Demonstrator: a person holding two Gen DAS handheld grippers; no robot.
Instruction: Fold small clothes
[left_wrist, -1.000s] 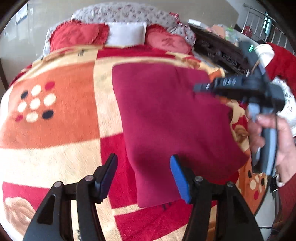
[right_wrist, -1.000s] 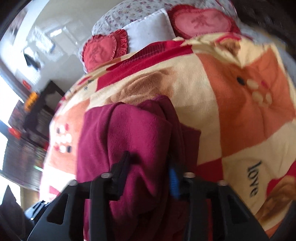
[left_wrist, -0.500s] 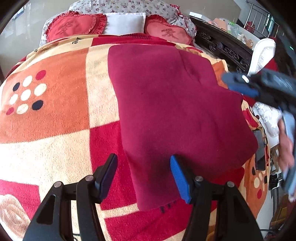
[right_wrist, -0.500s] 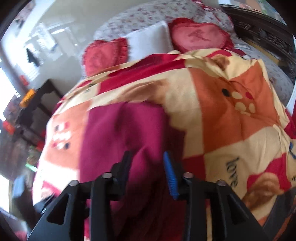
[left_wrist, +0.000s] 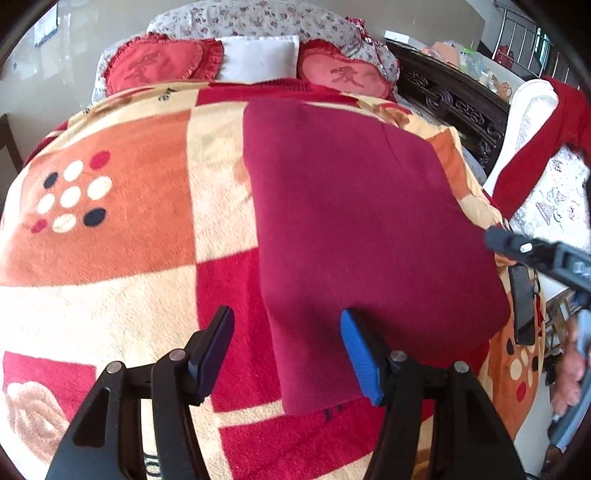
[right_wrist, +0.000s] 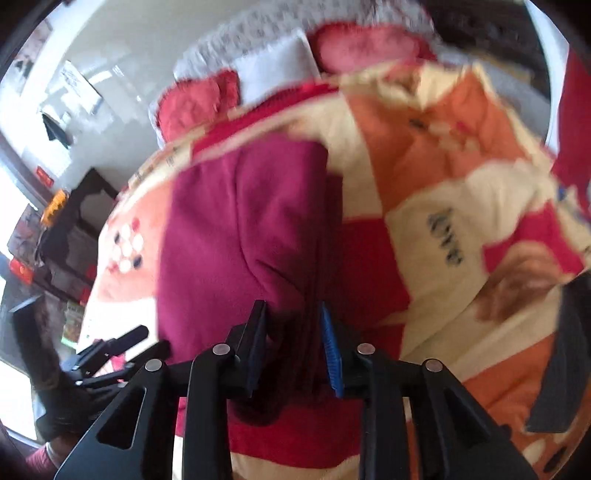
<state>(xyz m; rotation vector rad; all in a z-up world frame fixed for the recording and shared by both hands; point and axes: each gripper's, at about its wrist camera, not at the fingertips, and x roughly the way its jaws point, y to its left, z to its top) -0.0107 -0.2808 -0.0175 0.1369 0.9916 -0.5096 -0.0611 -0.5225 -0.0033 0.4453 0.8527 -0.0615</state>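
Observation:
A dark red fleece garment (left_wrist: 362, 229) lies folded flat on the patterned blanket (left_wrist: 118, 229) of a bed. My left gripper (left_wrist: 288, 354) is open above the garment's near left corner, holding nothing. In the right wrist view, the right gripper (right_wrist: 295, 343) is shut on a bunched edge of the garment (right_wrist: 236, 236), which folds over itself ahead of the fingers. The right gripper also shows at the right edge of the left wrist view (left_wrist: 535, 254).
Two red heart cushions (left_wrist: 159, 66) and a white pillow (left_wrist: 258, 59) lie at the head of the bed. A dark carved bed frame (left_wrist: 454, 107) and a white chair with a red cloth (left_wrist: 535, 147) stand at the right. A dark phone (left_wrist: 522, 302) lies at the blanket's right edge.
The right gripper has carried the garment's edge away to the right, off the bed's side. The garment now lies flatter. My left gripper stays open at the near corner.

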